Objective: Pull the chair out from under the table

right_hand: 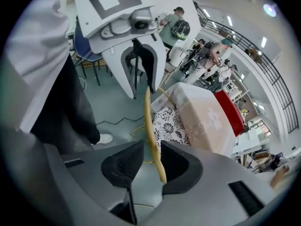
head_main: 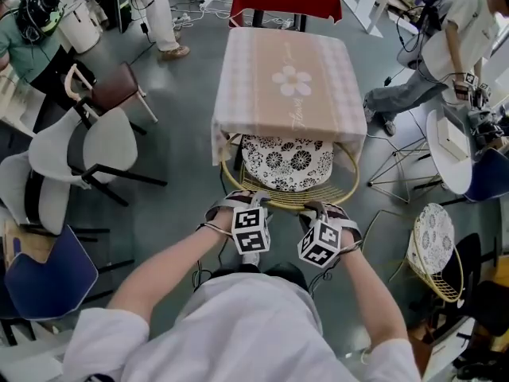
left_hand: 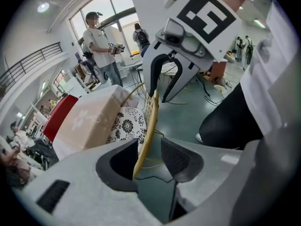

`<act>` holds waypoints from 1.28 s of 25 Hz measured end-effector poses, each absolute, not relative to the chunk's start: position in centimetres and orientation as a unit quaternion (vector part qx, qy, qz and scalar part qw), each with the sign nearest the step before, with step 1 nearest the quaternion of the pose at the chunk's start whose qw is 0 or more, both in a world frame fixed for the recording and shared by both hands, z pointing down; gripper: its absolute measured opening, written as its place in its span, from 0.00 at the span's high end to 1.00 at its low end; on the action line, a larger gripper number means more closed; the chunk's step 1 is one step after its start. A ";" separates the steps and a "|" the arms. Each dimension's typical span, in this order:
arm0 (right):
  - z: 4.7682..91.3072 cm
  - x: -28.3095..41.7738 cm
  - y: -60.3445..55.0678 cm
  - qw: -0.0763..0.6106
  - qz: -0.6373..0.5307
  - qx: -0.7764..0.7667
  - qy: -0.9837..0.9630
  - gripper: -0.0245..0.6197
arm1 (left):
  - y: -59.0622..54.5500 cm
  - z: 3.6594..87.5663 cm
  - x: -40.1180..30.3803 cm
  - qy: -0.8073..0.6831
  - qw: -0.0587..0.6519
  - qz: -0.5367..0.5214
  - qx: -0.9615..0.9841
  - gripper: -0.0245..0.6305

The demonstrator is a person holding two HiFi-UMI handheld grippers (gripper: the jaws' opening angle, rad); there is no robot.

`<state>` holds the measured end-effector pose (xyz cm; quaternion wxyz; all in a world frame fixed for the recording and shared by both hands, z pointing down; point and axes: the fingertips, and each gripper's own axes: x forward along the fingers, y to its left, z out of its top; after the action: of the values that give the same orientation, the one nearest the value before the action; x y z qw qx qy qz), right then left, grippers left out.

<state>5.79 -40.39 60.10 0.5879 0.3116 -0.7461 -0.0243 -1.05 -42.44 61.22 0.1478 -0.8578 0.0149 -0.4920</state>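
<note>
The chair (head_main: 288, 164) stands partly under the table (head_main: 286, 78), a second chair (head_main: 433, 241), perhaps tipped, to its right.

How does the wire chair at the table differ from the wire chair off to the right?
The chair at the table is tucked under the table; the chair on the right stands clear of it. The tucked chair's back rail sits inside the open jaws of the left gripper and right gripper; the other chair is untouched. Both have gold wire frames and floral cushions.
</note>
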 end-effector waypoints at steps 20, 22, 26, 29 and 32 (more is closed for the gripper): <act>65.1 7.2 -41.5 0.692 -0.100 0.198 -0.687 0.85 | -44.2 65.7 -0.6 -0.073 0.261 -0.565 -0.779 0.86; 65.5 7.1 -41.6 0.696 -0.110 0.199 -0.681 0.88 | -44.2 65.7 -0.6 -0.073 0.270 -0.569 -0.773 0.86; 65.7 7.0 -41.9 0.702 -0.120 0.203 -0.672 0.90 | -44.5 65.8 -0.5 -0.057 0.287 -0.574 -0.765 0.87; 65.5 7.0 -41.9 0.695 -0.107 0.204 -0.681 0.91 | -44.4 65.9 -0.5 -0.061 0.279 -0.584 -0.760 0.87; 65.5 7.0 -41.7 0.691 -0.094 0.204 -0.687 0.91 | -44.3 66.0 -0.5 -0.062 0.282 -0.588 -0.756 0.87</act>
<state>6.97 -41.74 65.49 0.6911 0.2042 -0.6870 -0.0937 -0.48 -44.29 66.00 0.2821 -0.7556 -0.0618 -0.5880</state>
